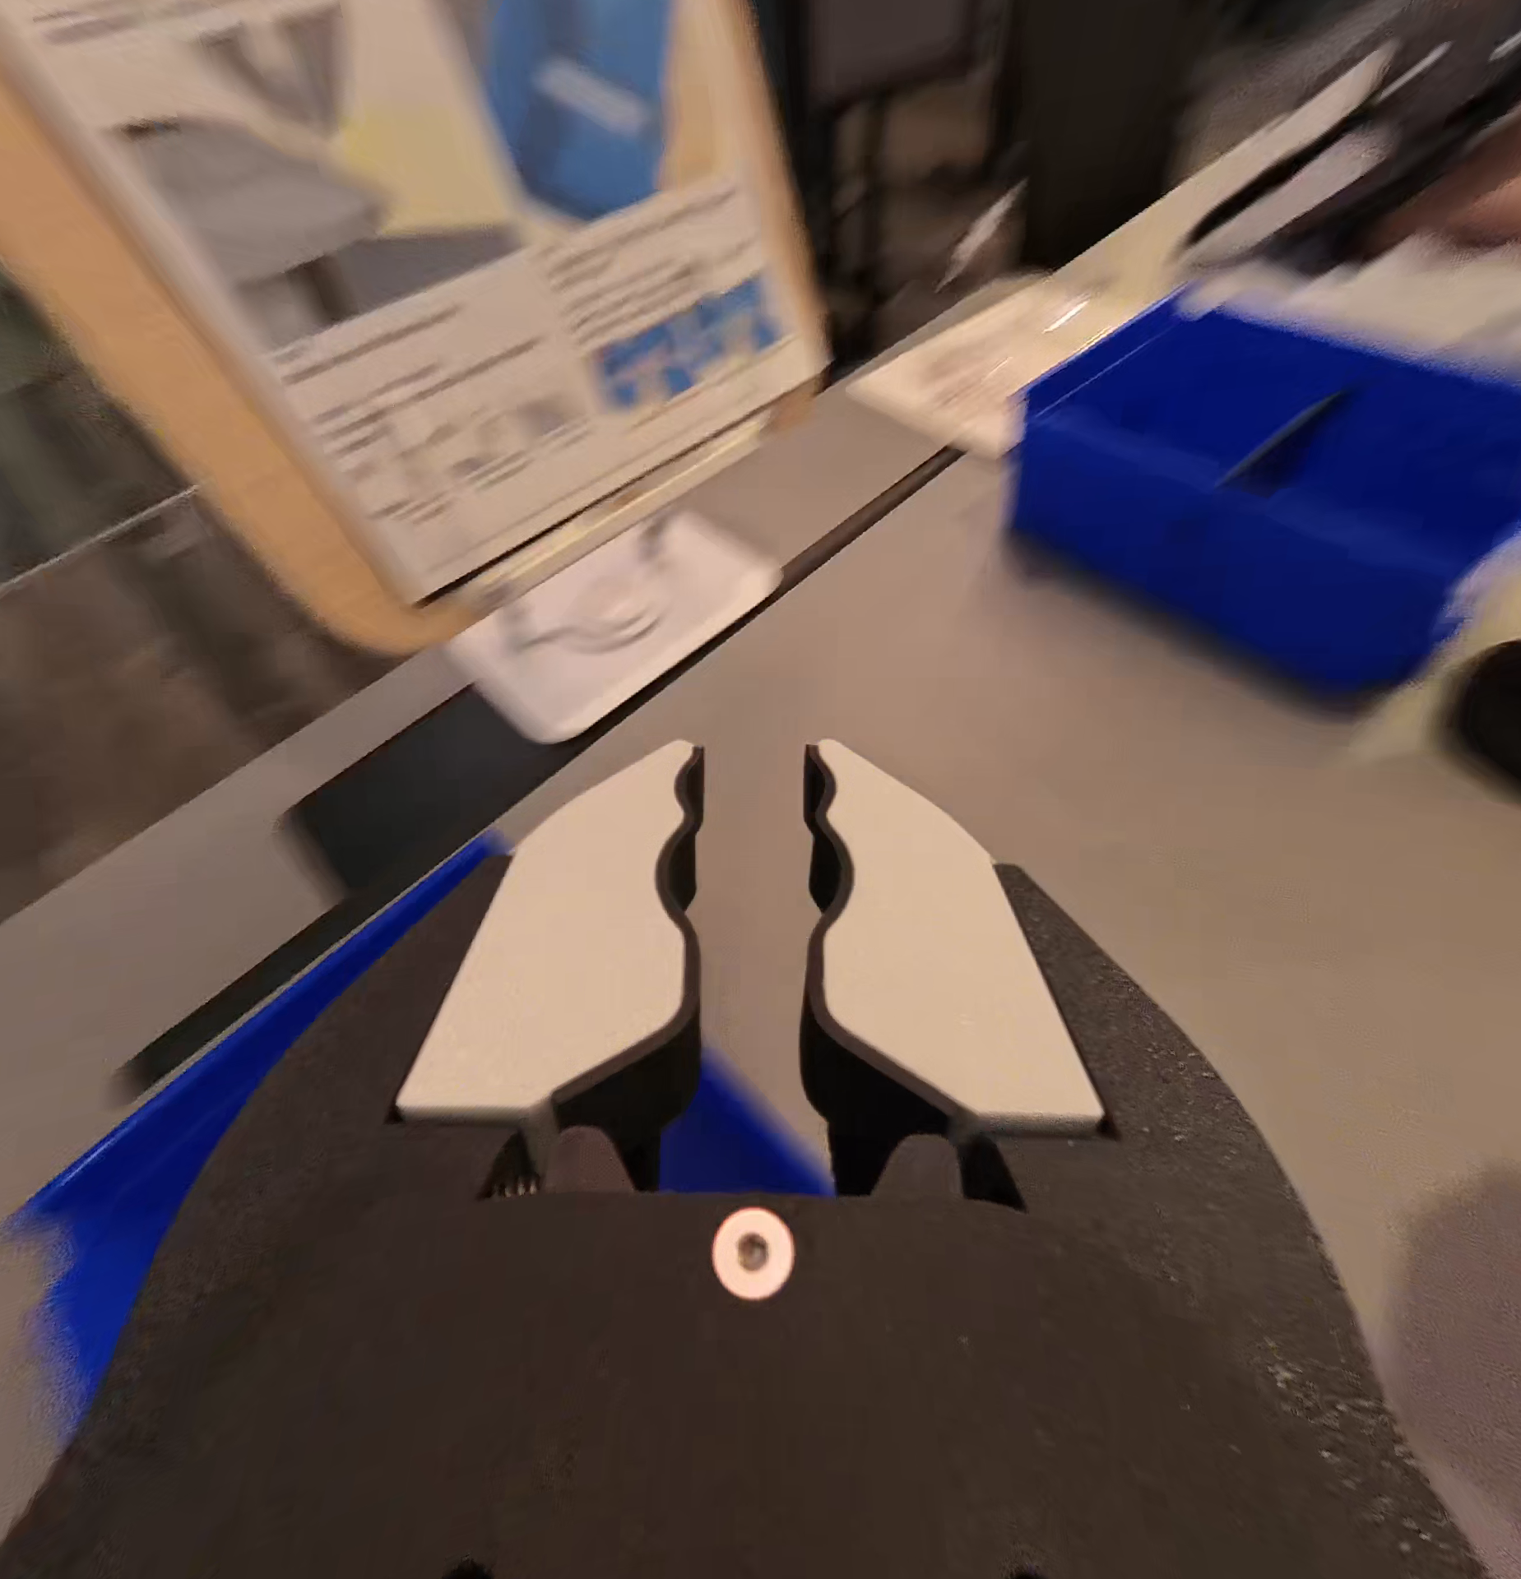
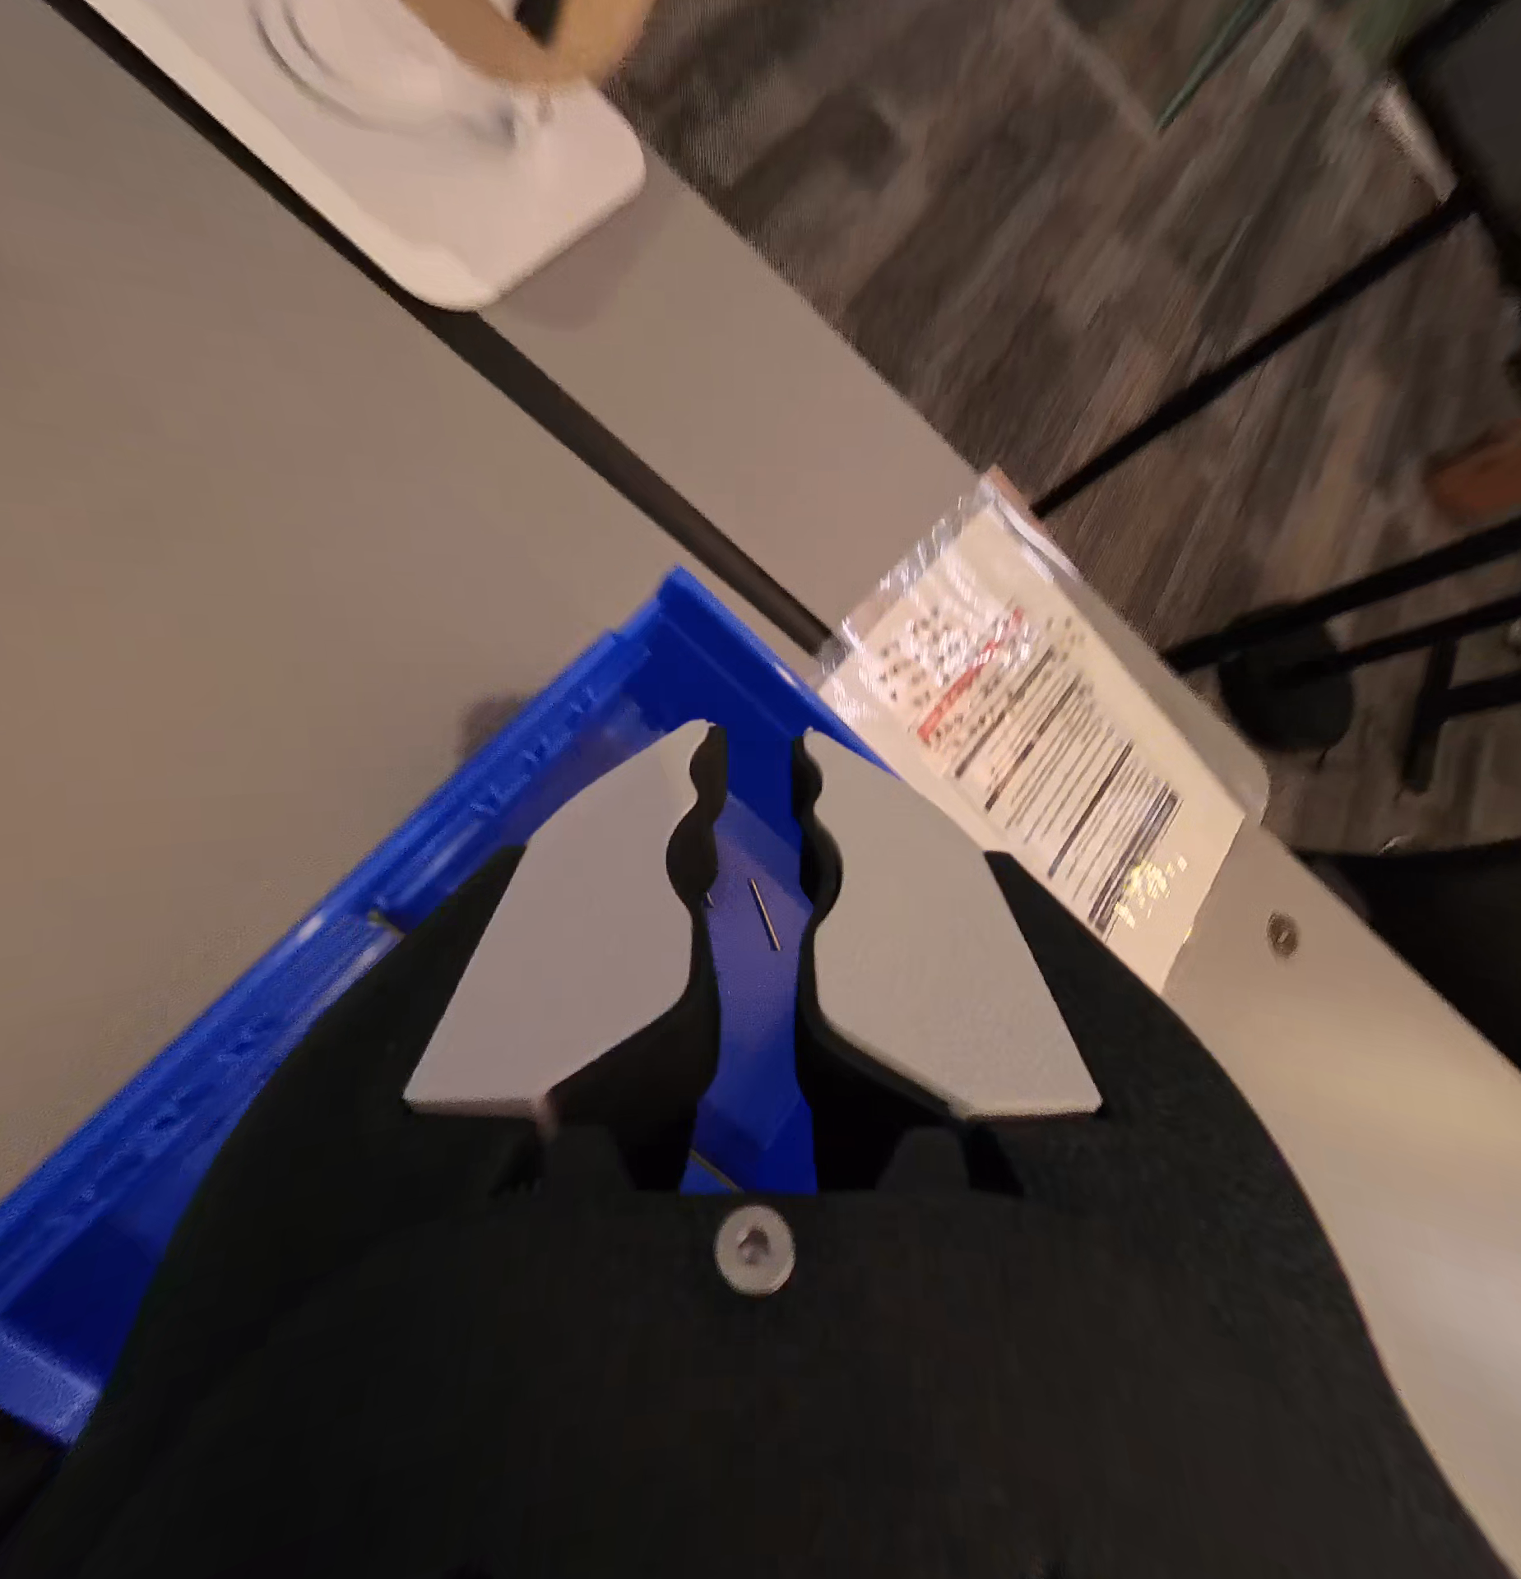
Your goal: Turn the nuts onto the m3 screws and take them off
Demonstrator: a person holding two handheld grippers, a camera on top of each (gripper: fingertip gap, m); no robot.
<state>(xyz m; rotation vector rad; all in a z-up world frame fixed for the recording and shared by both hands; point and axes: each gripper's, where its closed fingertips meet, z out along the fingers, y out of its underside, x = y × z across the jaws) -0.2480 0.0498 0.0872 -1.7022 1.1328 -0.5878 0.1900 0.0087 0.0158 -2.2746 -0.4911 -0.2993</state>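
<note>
The grey desk (image 2: pixel 184 513) carries 2 blue bins; the right tool (image 2: pixel 755 739) hovers over 1 blue bin (image 2: pixel 744 965), jaws parted, empty; the left tool (image 1: pixel 752 752), parted and empty, is above bare desk; a thin screw (image 2: pixel 763 916) lies in that bin; nuts not discernible.

Two blue plastic bins: one (image 1: pixel 1252 504) toward the far right edge of the grey tabletop (image 1: pixel 953 683), one (image 1: pixel 227 1068) at its near left. One white square pad (image 2: pixel 449 162) and one clear plastic bag holding a printed sheet (image 2: pixel 1039 735) at the far edge. One printed cardboard box (image 1: pixel 449 282). One thin metal pin (image 2: pixel 763 914), perhaps a screw, blurred.
</note>
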